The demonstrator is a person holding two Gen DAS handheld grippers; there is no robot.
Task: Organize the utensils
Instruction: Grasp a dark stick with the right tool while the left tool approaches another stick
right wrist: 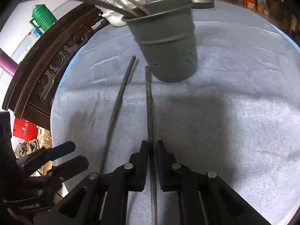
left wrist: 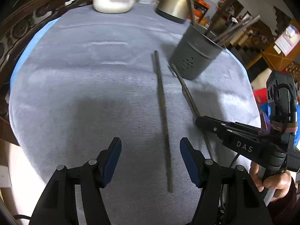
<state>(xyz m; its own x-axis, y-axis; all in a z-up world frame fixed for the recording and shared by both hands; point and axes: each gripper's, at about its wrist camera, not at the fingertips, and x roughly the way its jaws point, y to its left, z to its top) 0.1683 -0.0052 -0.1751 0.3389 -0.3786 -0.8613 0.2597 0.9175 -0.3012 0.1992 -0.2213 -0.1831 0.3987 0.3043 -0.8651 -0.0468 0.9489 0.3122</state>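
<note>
Right wrist view looks straight down a thin dark chopstick (right wrist: 150,108) that runs between the blue pads of the right gripper (right wrist: 152,150); the jaws are drawn in tight against it, so the stick is pinched, its far tip lying just beside the foot of the grey utensil holder (right wrist: 166,43). A second chopstick (right wrist: 116,110) lies loose on the pale blue-grey towel (right wrist: 234,112) to the left of the held one, nearly parallel to it, its far end also near the holder but not touching.

The holder is a grey metal cup with small drain holes low on its wall, standing on the towel. Several more sticks and long utensils lean out of its mouth.

Left wrist view shows the left gripper (left wrist: 150,150) with its jaws standing well apart and nothing between the pads; the loose chopstick (left wrist: 162,120) lies on the cloth below and beyond the gap, closer to the right-hand pad. To the right, the right gripper (left wrist: 199,121) comes in from the side, marked "DAS", its tips closed on the other chopstick (left wrist: 184,90), with a person's hand (left wrist: 271,183) wrapped round its handle.

Farther back on the towel sit a white bowl (left wrist: 112,3) and a brass-coloured kettle (left wrist: 174,1). A dark carved wooden rim (right wrist: 46,69) edges the table, and a green jug (right wrist: 42,17) stands beyond it.
</note>
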